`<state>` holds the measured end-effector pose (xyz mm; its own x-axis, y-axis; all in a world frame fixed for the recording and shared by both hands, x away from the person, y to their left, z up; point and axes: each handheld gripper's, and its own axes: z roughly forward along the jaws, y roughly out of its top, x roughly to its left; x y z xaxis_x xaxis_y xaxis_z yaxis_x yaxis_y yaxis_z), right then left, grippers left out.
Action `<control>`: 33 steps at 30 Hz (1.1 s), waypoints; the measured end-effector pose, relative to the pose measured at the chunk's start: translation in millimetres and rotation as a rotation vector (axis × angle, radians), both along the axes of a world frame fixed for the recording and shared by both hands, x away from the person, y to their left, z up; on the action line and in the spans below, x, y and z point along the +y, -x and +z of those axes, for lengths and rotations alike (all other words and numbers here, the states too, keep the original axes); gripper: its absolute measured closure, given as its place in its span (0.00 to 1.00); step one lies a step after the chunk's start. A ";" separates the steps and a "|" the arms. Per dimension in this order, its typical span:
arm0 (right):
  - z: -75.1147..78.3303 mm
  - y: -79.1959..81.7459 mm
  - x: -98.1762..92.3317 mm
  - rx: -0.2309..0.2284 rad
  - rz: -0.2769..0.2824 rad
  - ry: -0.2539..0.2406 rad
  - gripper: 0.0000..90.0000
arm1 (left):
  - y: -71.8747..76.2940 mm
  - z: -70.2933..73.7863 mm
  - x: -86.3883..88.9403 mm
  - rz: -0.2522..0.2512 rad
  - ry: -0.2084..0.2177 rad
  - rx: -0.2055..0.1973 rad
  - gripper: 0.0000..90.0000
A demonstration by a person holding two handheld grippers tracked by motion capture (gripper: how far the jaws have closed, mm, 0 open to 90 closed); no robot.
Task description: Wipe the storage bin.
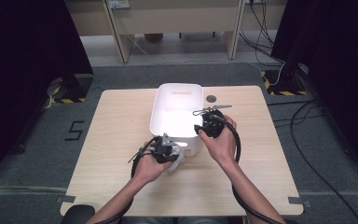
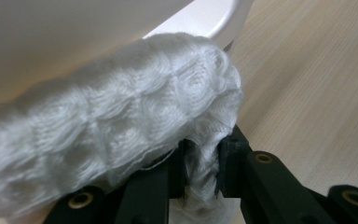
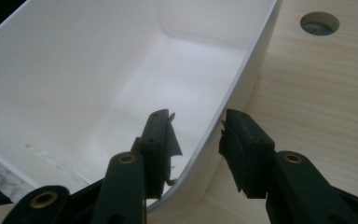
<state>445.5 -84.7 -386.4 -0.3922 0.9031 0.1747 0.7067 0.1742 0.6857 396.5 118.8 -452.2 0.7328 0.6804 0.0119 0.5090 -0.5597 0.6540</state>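
Presently: white bin [image 3: 121, 84] empty; left gripper [image 2: 200, 163] clamped on knitted cloth [image 2: 102, 126] outside it, undeposited; right gripper [image 3: 198, 140] jaws apart astride rim.

We see the bench [image 1: 121, 140] evenly lit from overhead, while the white bin [image 1: 177, 112] glares, blown out inside. Darkness frames nine and three o'clock. The close knitted cloth [image 2: 98, 126] blurs softly.

White bin [image 1: 176, 109], white cloth [image 2: 107, 135] with a knitted wavy pattern, black grippers at 6 o'clock [image 1: 167, 150] and 3 o'clock of the bin [image 1: 210, 123], pale wood-grain table [image 1: 116, 140], grey floor [image 1: 23, 158].
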 end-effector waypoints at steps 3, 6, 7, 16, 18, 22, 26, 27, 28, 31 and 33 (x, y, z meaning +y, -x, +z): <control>0.9 1.2 -1.0 0.001 -0.001 0.001 0.71 | 0.1 1.2 -0.3 0.000 0.002 -0.001 0.85; 1.5 1.7 0.6 0.001 -0.001 0.007 0.73 | 0.4 2.8 -0.5 0.000 0.006 -0.007 0.85; 1.8 1.9 1.2 0.003 -0.005 0.008 0.73 | 0.3 3.6 -0.6 -0.001 0.006 -0.007 0.85; 0.6 2.0 1.4 -0.006 -0.008 -0.002 0.73 | 0.8 11.3 0.2 0.009 0.030 -0.028 0.85; 0.4 2.0 1.4 -0.008 -0.007 -0.004 0.72 | 2.5 14.2 0.2 0.008 0.036 -0.036 0.85; 0.1 2.0 1.4 -0.013 -0.008 -0.001 0.72 | 7.0 24.6 0.8 0.003 0.064 -0.055 0.85; 0.0 2.2 1.7 -0.014 -0.007 -0.001 0.72 | 9.2 34.3 2.0 -0.005 0.076 -0.069 0.85; 0.0 2.3 1.7 -0.014 -0.008 -0.001 0.72 | 9.2 36.0 2.1 -0.002 0.082 -0.071 0.85; -0.1 2.4 1.7 -0.014 -0.007 0.001 0.72 | 8.8 37.1 2.3 -0.001 0.082 -0.072 0.85; -0.3 2.5 2.0 -0.017 -0.005 0.003 0.71 | 8.4 38.5 2.4 0.002 0.077 -0.073 0.85; -0.4 2.5 2.0 -0.020 0.000 0.006 0.71 | 8.5 38.7 2.4 0.003 0.078 -0.072 0.85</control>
